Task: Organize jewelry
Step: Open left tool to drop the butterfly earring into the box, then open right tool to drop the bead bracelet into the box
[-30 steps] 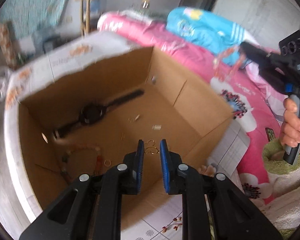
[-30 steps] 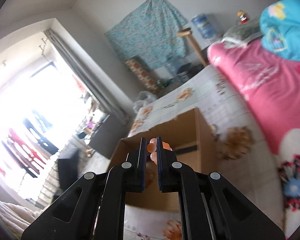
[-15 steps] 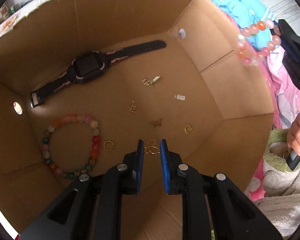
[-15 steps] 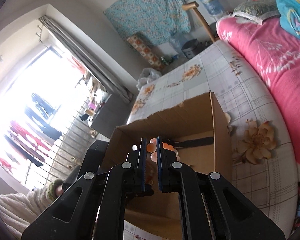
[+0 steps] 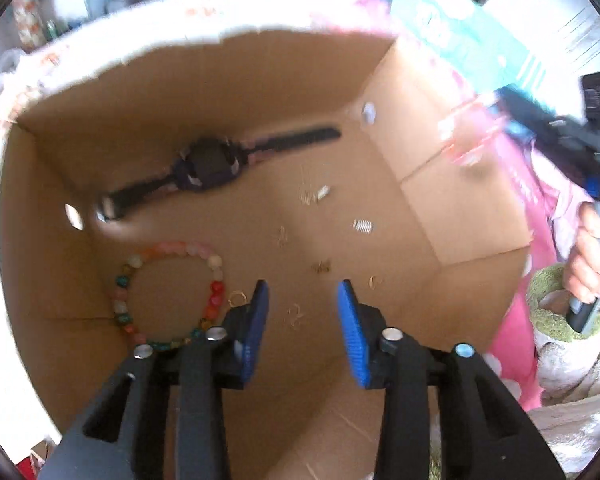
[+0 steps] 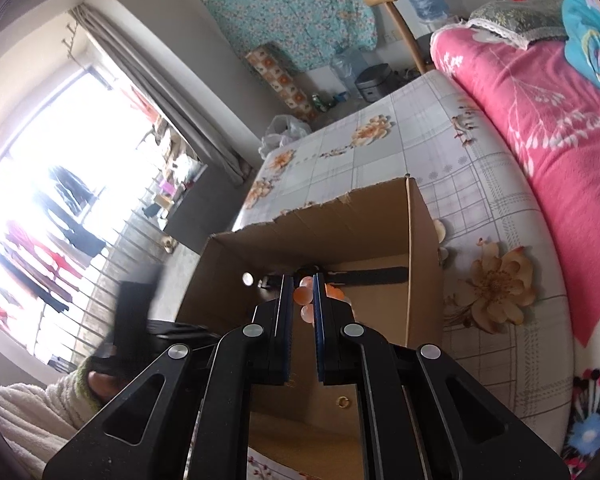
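I am opening the left gripper (image 5: 302,312) above the cardboard box (image 5: 460,208); a tiny gold charm (image 5: 294,316) lies loose on the floor between its pads. My right gripper (image 6: 302,312) is clamping a pink bead bracelet (image 6: 305,295) over the box: light, smooth, floppy, best pinched across the beads. Further in lie a multicoloured bracelet (image 5: 140,268) and a black watch (image 5: 210,164).

The box (image 5: 460,208) is matt brown cardboard with a torn, rough rim. The bead bracelet (image 5: 168,292) looks glossy. The watch (image 5: 212,164) strap looks matt black. Small rings (image 5: 236,299) glint like metal.
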`<state>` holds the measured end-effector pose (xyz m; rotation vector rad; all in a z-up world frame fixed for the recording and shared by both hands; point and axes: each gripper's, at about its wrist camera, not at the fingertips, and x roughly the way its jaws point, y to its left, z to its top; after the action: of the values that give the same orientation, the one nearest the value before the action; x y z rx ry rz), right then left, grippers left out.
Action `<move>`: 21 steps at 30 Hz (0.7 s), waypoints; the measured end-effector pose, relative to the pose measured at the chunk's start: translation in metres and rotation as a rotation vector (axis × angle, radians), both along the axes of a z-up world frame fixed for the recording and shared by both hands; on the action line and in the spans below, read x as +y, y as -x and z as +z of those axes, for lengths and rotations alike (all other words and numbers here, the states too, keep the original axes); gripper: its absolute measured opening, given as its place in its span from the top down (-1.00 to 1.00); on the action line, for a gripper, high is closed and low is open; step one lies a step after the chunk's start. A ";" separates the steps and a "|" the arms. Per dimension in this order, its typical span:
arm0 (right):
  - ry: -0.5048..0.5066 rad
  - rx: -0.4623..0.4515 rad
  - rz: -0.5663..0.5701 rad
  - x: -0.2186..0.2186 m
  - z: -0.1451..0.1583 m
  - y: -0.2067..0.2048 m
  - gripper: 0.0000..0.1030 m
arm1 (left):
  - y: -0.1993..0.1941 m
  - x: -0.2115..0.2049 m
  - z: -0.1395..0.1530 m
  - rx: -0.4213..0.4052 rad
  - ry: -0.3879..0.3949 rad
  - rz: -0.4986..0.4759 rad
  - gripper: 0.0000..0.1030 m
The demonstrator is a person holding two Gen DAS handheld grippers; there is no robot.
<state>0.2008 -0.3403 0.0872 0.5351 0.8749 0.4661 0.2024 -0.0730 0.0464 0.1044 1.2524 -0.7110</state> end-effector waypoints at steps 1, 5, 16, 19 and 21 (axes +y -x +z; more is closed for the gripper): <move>0.019 0.004 0.010 0.001 0.000 -0.002 0.86 | 0.008 0.004 0.008 -0.037 0.031 0.017 0.11; 0.125 0.030 0.062 0.012 -0.003 -0.016 0.86 | 0.029 0.023 0.031 -0.152 0.129 0.096 -0.21; 0.590 0.006 0.126 0.054 -0.011 -0.016 0.81 | 0.059 0.037 0.056 -0.369 0.103 0.184 -0.53; 0.548 -0.004 0.066 0.043 -0.001 -0.002 0.81 | 0.061 0.039 0.049 -0.382 0.107 0.192 -0.56; 0.520 -0.009 0.029 0.036 0.006 0.007 0.81 | 0.066 0.043 0.049 -0.385 0.109 0.197 -0.58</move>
<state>0.1940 -0.3038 0.0931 0.0429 0.9525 0.2499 0.1365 -0.0304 0.0955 0.0253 0.8409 -0.5548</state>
